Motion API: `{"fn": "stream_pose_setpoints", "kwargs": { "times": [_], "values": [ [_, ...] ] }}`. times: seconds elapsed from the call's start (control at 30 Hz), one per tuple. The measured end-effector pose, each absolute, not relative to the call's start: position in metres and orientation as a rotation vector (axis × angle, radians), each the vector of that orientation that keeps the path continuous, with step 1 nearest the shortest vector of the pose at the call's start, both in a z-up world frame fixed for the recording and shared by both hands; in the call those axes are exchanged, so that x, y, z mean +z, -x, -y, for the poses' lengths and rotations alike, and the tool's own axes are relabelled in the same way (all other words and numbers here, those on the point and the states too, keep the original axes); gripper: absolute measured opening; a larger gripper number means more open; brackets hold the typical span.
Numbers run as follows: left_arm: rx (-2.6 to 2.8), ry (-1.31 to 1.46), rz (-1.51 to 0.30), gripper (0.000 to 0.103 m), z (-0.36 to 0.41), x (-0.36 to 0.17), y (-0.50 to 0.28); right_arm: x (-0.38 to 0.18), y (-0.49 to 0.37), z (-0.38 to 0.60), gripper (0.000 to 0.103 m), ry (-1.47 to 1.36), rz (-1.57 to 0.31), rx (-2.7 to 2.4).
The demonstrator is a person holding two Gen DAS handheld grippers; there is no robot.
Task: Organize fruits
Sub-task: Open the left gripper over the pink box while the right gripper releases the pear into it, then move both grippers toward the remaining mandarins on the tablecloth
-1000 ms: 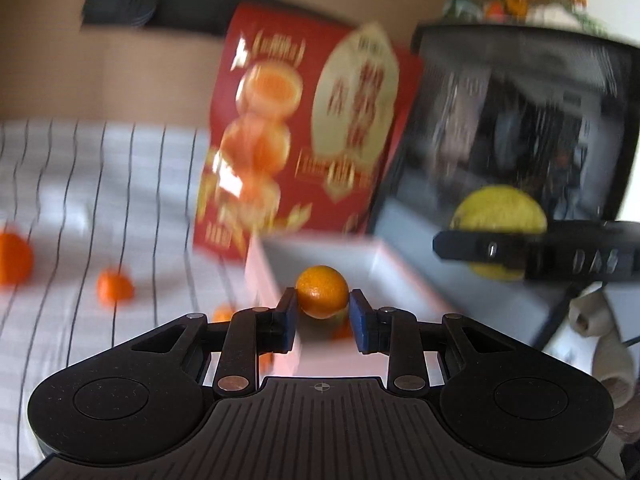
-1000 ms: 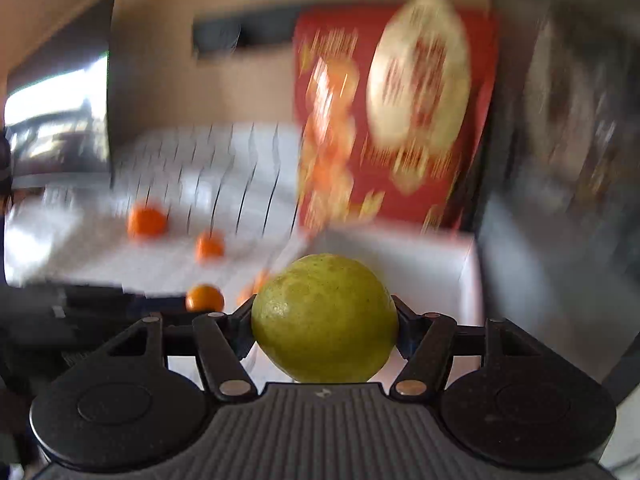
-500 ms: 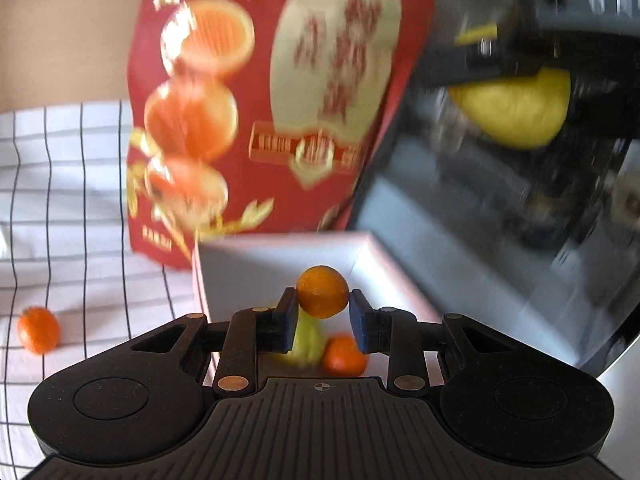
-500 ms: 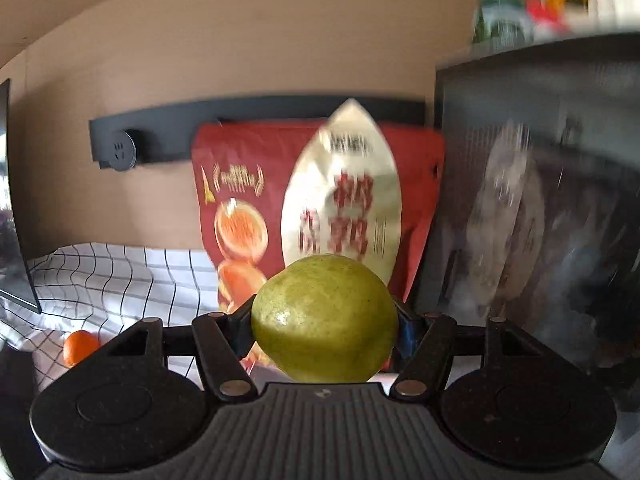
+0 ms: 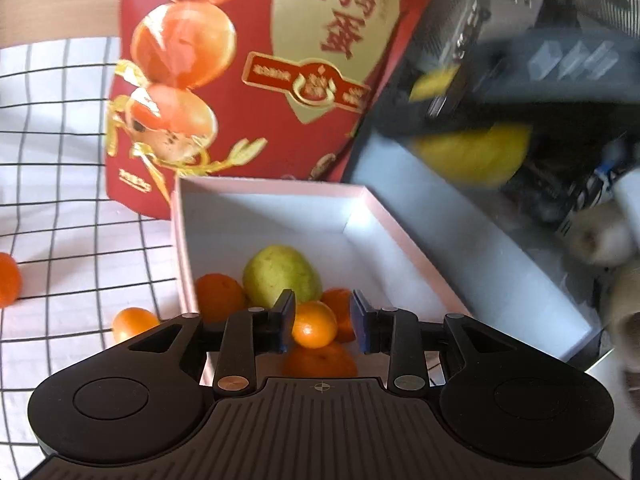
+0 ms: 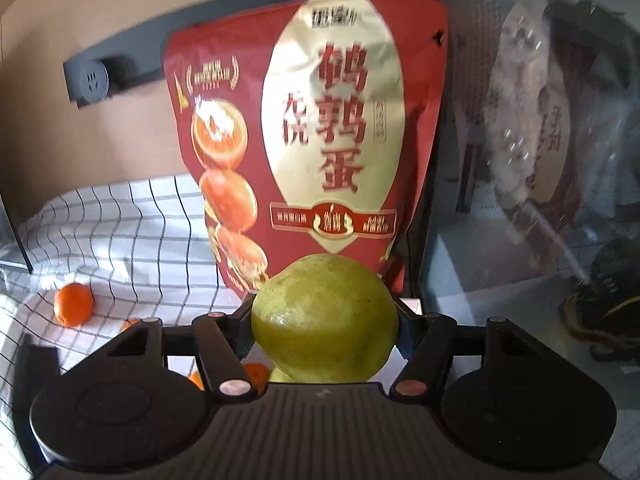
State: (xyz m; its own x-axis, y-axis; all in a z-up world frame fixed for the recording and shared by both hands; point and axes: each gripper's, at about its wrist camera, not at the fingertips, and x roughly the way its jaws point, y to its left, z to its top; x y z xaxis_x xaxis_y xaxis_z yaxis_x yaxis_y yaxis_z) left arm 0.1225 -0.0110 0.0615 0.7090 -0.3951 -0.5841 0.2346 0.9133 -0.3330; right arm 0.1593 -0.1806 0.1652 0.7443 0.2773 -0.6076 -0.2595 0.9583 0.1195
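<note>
Opening over a white box (image 5: 400, 236) of fruit, the left gripper (image 5: 322, 326) has a small orange (image 5: 314, 324) loose between its jaws, while the right gripper (image 6: 324, 326) clamps a green pear (image 6: 324, 318).

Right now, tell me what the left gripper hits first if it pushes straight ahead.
Probably the fruit in the white box: the left gripper, jaws opening around a small orange, points at the green pear. Depth is unclear.

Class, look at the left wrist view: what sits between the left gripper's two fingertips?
A small orange sits between the opening fingertips of the left gripper, above the white box; the left wrist view shows it.
</note>
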Motion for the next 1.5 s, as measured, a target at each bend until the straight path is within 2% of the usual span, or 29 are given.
{"fn": "stream_pose_setpoints", "kwargs": {
  "times": [0.27, 0.43, 0.7, 0.93, 1.1, 1.27, 1.5],
  "values": [
    [-0.215, 0.267, -0.595, 0.034, -0.044, 0.081, -0.097, 0.104, -0.208, 0.163, 0.065, -0.068, -0.825, 0.201],
    [-0.073, 0.266, -0.598, 0.034, -0.084, 0.074, -0.090, 0.067, -0.235, 0.150, 0.065, -0.118, -0.934, 0.156],
    [0.032, 0.331, -0.654, 0.034, -0.128, 0.041, -0.091, 0.062, -0.240, 0.149, 0.068, -0.118, -0.957, 0.132],
    [0.140, 0.399, -0.602, 0.034, -0.149, 0.032, -0.085, 0.090, -0.215, 0.152, 0.068, -0.106, -0.884, 0.240],
    [0.178, 0.428, -0.581, 0.034, -0.158, 0.027, -0.076, 0.123, -0.170, 0.119, 0.068, 0.092, -0.709, 0.390],
    [0.223, 0.497, -0.472, 0.034, -0.166, 0.021, -0.046, 0.116, -0.132, 0.071, 0.068, 0.201, -0.706, 0.558],
    [0.297, 0.601, -0.388, 0.034, -0.197, 0.016, -0.026, 0.080, -0.110, 0.002, 0.054, 0.408, -0.742, 0.557]
  ]
}}
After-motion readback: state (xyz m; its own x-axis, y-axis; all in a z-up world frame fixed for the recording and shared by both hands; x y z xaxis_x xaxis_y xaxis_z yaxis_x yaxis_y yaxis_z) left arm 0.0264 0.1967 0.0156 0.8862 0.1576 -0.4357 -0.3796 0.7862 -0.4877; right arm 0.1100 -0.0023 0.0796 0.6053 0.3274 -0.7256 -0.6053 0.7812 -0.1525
